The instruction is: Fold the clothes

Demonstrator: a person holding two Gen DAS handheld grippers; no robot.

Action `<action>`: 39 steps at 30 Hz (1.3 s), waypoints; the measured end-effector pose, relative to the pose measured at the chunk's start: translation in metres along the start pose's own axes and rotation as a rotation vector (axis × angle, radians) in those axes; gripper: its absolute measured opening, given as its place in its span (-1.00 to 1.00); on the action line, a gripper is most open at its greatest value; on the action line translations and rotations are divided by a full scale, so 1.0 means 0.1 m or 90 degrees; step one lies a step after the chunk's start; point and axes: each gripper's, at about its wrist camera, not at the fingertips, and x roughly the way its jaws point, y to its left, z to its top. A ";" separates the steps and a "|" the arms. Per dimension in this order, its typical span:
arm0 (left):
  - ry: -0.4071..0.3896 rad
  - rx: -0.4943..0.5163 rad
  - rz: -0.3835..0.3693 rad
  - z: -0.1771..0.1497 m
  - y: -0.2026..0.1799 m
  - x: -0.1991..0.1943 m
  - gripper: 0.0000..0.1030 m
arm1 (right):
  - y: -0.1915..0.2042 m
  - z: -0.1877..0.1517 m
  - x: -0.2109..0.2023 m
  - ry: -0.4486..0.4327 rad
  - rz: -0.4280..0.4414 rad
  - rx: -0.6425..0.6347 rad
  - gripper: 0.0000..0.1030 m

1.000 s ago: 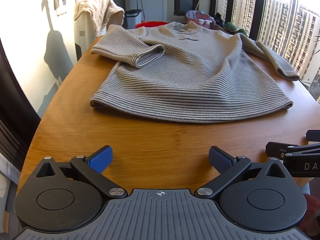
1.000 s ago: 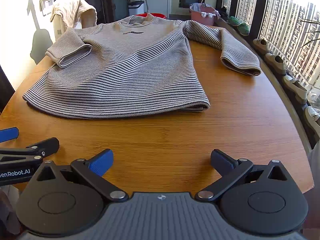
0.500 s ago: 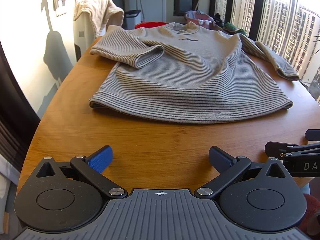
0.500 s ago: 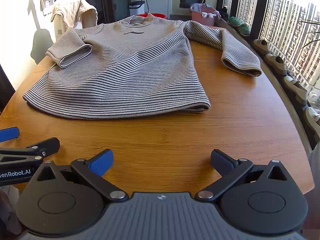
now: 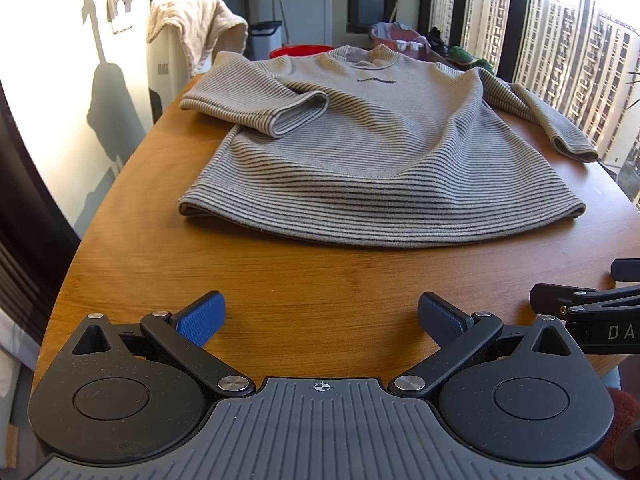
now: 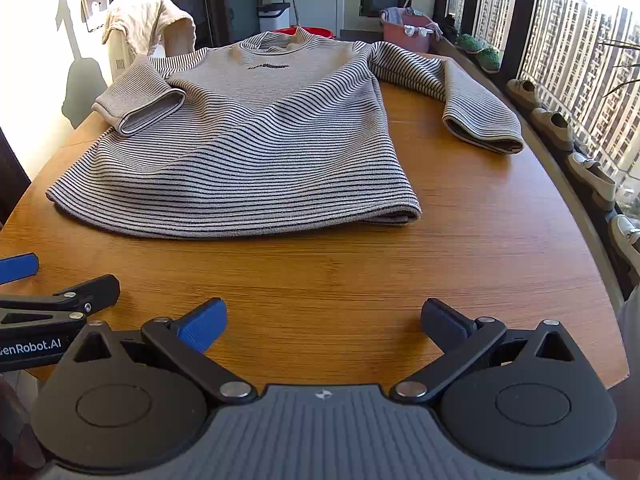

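Almost nothing has moved since the earlier frames: we see the striped sweater [image 5: 380,160] drift only a hair in the left wrist view, and both grippers hang where they were, low over the near edge of the wooden surface [image 5: 320,288].

Our left gripper [image 5: 320,316] has its jaws spread wide, the blue pads [image 5: 200,318] well apart with bare wood between them and nothing held. Our right gripper [image 6: 322,318] is the same, jaws spread and empty, its pads [image 6: 202,322] clear of any cloth. Each gripper shows at the side of the other's view, so they sit just beside one another.

The sweater [image 6: 248,152] lies face up and flat on the surface [image 6: 480,240], its hem toward us and its collar at the far end, well apart from both grippers. The left sleeve [image 5: 260,102] is bent back so that its open cuff rests on the chest. The right sleeve [image 6: 476,108] stretches out on the wood toward the windows, its cuff lying beside the body and not touching it.

Beyond the far end we see a pale towel [image 5: 196,32] draped over a white appliance, a red basin [image 5: 300,50] just behind the collar, and a pink tub [image 6: 408,28] by the window. A row of shoes [image 6: 556,122] lines the sill on the right.
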 end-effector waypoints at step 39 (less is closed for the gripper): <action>-0.005 0.007 -0.005 -0.01 0.01 -0.01 1.00 | -0.01 -0.01 -0.01 -0.009 0.017 -0.018 1.00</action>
